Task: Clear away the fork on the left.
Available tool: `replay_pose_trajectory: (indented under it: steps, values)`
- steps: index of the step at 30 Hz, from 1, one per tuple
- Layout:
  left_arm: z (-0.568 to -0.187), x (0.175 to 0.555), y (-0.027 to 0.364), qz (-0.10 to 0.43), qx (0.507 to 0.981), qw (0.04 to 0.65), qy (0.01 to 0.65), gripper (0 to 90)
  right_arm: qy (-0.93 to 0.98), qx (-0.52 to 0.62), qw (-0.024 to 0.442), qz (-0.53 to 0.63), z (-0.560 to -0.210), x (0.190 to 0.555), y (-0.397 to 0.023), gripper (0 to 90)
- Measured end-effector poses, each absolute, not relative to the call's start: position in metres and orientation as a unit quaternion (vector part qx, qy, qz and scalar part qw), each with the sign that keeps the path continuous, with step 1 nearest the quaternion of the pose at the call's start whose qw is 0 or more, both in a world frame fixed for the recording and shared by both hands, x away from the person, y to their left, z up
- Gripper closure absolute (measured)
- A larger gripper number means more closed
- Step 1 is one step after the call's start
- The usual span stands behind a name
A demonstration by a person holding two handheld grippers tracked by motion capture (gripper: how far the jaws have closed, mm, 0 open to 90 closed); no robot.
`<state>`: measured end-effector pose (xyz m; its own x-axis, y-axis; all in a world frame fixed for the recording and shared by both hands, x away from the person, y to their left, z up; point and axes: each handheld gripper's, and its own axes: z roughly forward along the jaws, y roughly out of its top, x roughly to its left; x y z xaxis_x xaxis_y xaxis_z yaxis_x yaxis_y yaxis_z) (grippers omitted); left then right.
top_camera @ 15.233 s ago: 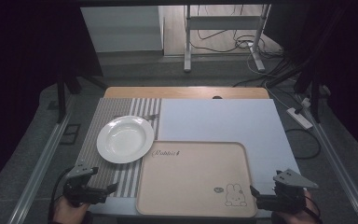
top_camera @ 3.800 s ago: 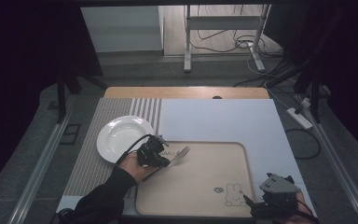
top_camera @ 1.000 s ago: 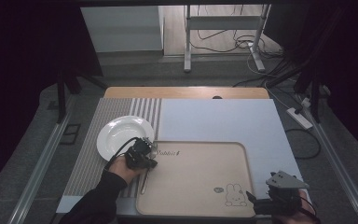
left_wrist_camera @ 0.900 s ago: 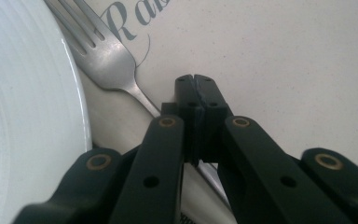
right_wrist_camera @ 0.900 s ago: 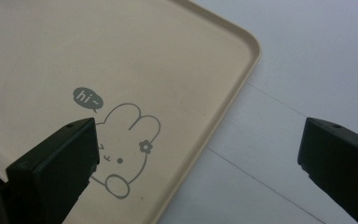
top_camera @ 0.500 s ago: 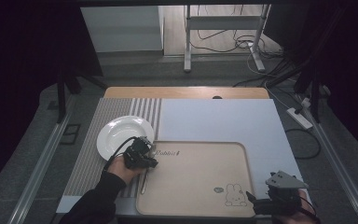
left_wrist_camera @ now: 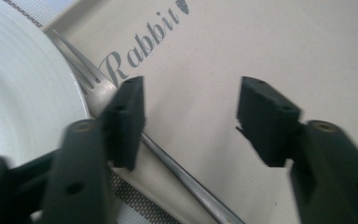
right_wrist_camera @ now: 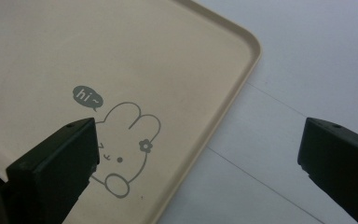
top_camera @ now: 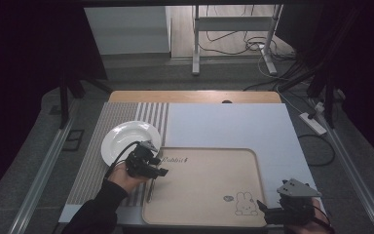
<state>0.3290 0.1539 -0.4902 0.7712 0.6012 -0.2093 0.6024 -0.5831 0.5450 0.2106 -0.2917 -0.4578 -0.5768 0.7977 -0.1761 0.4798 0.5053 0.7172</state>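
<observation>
Fork point(left_wrist_camera: 121, 109) sits along the left edge of the beige tray point(top_camera: 209, 195), tines up against the rim of the white plate point(top_camera: 126, 136), handle running back toward the person. Left gripper point(left_wrist_camera: 191, 109) is directly over it; its jaws have just been opening and now stand spread. The fork passes under the left jaw, and the space between the jaws is bare tray, so nothing is pinched. Reads as a release: fork laid beside the plate, place-setting style, tines pointing away from the person. In the high view the handle pokes out below the left gripper point(top_camera: 148, 165), partly off the tray's edge toward the striped mat point(top_camera: 97, 165) — I can't tell if it lies flat or rides the rim.

Right gripper point(right_wrist_camera: 200, 140) hangs idle at the tray's near right corner, jaws wide apart, one over the printed rabbit point(right_wrist_camera: 123, 149), the other over the pale blue cover point(right_wrist_camera: 317, 56). Probably parked out of the way.
</observation>
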Motion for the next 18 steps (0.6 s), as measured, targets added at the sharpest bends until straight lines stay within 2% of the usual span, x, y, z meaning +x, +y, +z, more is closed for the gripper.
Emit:
replay_pose_trajectory:
  steps: [8,13,18]
  values:
    - [-0.489,0.325,0.159,0.022,0.884,0.318,0.342,8.6,0.832,0.383,0.252,0.313,-0.458,0.211,-0.291,0.0]
    - [-0.488,0.322,0.162,0.028,0.882,0.318,0.346,2.0,0.832,0.381,0.252,0.313,-0.458,0.211,-0.291,0.0]
    - [-0.487,0.319,0.170,0.032,0.874,0.325,0.359,0.0,0.832,0.381,0.253,0.313,-0.458,0.211,-0.291,0.0]
